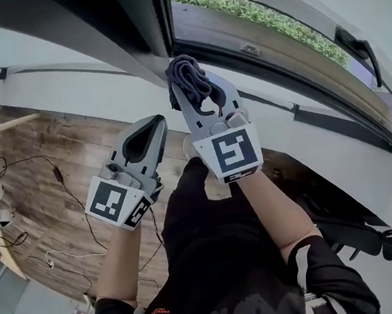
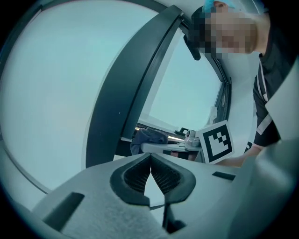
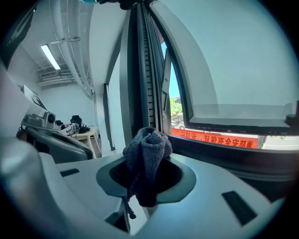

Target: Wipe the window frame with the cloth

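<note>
**Three Cameras, One Window Corner**

The head view looks steeply down at the frame (image 1: 140,19) and floor (image 1: 38,176). The left gripper view looks right, near the frame, sharing the cloth (image 2: 148,137) with the close right gripper view, which faces outdoors.

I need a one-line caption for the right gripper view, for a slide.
Right gripper clamps a bunched grey cloth near the dark window frame.
</note>
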